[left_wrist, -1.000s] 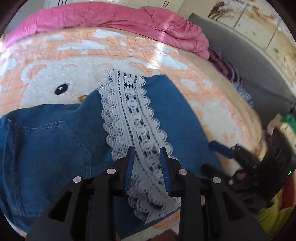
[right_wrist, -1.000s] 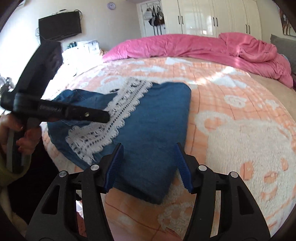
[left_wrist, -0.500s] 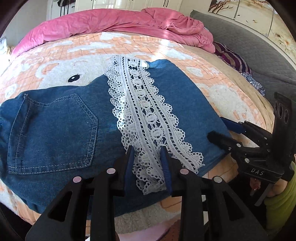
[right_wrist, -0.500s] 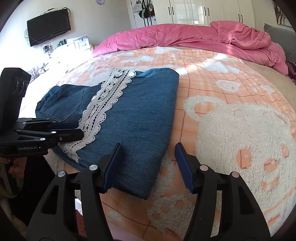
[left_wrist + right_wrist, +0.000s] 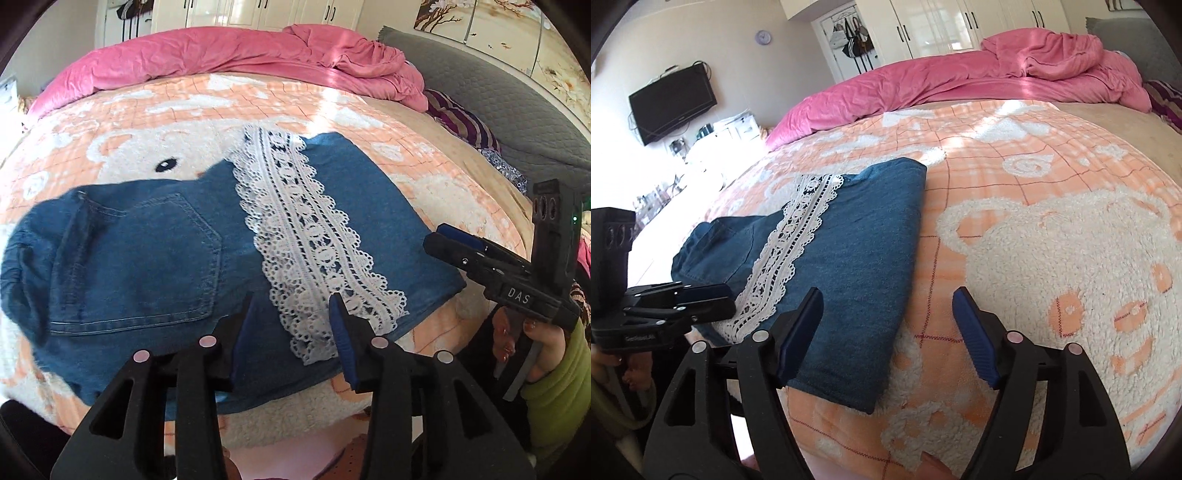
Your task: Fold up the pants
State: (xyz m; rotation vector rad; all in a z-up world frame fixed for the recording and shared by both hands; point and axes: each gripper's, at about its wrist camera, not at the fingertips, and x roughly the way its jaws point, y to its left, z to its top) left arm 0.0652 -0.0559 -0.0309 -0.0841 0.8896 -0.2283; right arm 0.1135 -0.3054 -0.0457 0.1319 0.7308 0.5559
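Observation:
Blue denim pants (image 5: 155, 258) with a white lace hem band (image 5: 306, 243) lie folded on the bed near its front edge; they also show in the right wrist view (image 5: 857, 251). My left gripper (image 5: 291, 332) is open and empty, hovering just above the near edge of the pants by the lace end. My right gripper (image 5: 886, 325) is open and empty, above the near right corner of the folded pants. The right gripper also shows in the left wrist view (image 5: 480, 254), beside the right edge of the pants.
The pants rest on an orange and white bear-pattern blanket (image 5: 1052, 229). A crumpled pink duvet (image 5: 236, 55) lies along the far side of the bed. A grey headboard (image 5: 517, 122) and striped pillows (image 5: 465, 125) are at the right. A TV (image 5: 674, 101) hangs at the left.
My left gripper has opened wider and drawn back off the lace band. Both grippers have pulled back toward the front edge of the bed. The pants lie still.

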